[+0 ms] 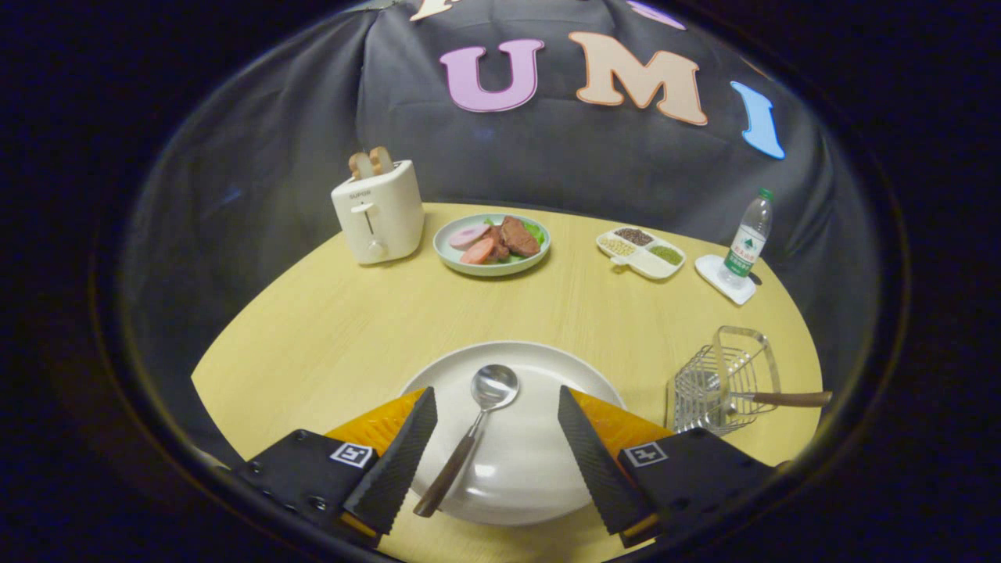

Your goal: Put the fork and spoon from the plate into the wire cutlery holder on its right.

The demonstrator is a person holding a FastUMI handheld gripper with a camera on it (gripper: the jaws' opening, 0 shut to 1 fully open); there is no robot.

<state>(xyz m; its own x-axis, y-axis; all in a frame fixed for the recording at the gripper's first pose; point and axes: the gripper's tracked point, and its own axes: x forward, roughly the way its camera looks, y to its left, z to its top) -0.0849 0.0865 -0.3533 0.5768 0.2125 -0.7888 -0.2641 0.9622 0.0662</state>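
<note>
A white plate lies on the wooden table just ahead of me. On it rests a spoon with a steel bowl and a brown wooden handle, lying between my two fingers and touching neither. My gripper is open, with its fingers spread wide over the plate. Right of the plate stands the wire cutlery holder. A utensil with a brown handle sits in it, the handle sticking out to the right; its head is hidden in the wires.
At the back of the table stand a white toaster with bread in it, a plate of sliced meat, a divided dish of grains and a water bottle on a white coaster. Bare tabletop separates them from the white plate.
</note>
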